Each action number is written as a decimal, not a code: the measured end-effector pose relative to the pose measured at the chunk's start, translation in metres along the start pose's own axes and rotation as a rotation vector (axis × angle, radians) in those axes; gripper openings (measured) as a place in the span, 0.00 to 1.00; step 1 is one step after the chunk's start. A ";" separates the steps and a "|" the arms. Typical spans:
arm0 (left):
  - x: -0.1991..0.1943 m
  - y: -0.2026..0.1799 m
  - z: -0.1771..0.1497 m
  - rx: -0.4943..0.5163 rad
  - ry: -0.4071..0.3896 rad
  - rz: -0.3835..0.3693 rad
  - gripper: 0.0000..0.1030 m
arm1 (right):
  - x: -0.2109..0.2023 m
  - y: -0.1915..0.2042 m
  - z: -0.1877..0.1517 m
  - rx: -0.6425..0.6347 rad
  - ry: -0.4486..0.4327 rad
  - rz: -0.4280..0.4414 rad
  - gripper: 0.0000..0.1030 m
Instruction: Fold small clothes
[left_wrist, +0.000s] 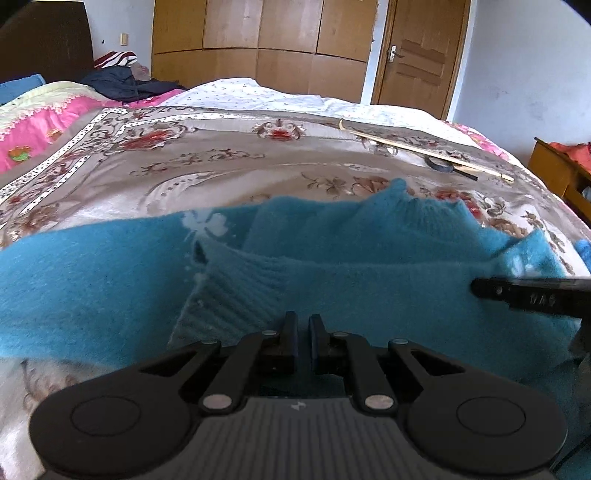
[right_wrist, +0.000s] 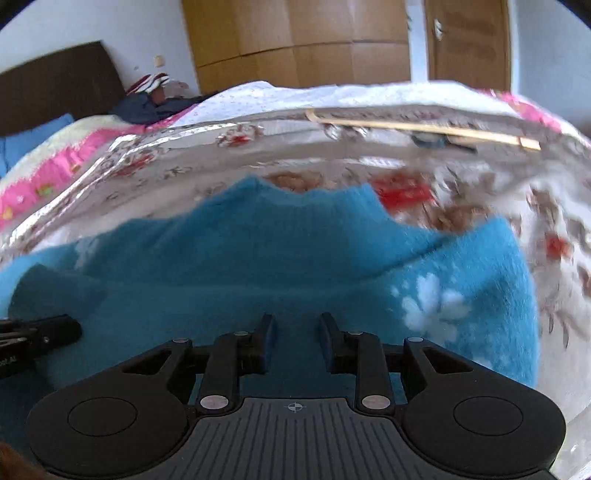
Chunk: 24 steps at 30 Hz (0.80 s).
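Note:
A small blue fuzzy sweater (left_wrist: 332, 251) with white snowflake marks lies spread on the floral bedspread (left_wrist: 184, 158). One sleeve is folded across its body, its ribbed cuff (left_wrist: 229, 295) just ahead of my left gripper (left_wrist: 303, 332). The left jaws are nearly together with only a thin gap and nothing visible between them. My right gripper (right_wrist: 297, 336) hovers low over the sweater (right_wrist: 258, 258), jaws apart and empty. Each gripper's tip shows at the edge of the other's view: the right one in the left wrist view (left_wrist: 517, 295), the left one in the right wrist view (right_wrist: 40, 336).
A long thin wooden stick (left_wrist: 424, 149) and a dark tape roll (left_wrist: 441, 164) lie on the bedspread beyond the sweater. A pile of dark clothes (left_wrist: 125, 83) sits by the headboard. A pink quilt (left_wrist: 40, 122) lies at left. A wooden nightstand (left_wrist: 557, 170) stands at right.

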<state>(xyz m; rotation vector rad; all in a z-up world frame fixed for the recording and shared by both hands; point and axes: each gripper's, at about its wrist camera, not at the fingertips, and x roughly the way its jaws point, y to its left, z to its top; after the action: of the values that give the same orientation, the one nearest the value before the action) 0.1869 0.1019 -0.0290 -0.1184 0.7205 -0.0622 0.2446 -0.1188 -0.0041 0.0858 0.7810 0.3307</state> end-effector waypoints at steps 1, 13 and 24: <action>-0.002 0.001 -0.002 -0.006 -0.002 0.001 0.23 | 0.001 0.001 0.001 0.031 0.019 0.050 0.27; -0.012 0.018 -0.006 -0.086 -0.061 0.002 0.23 | 0.015 0.059 -0.011 -0.123 0.046 0.057 0.27; -0.049 0.051 -0.010 -0.219 -0.148 -0.049 0.25 | 0.014 0.098 0.029 -0.178 0.070 0.160 0.27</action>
<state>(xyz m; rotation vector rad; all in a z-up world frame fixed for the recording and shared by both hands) 0.1441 0.1565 -0.0110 -0.3464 0.5749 -0.0208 0.2483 -0.0207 0.0263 -0.0308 0.8125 0.5555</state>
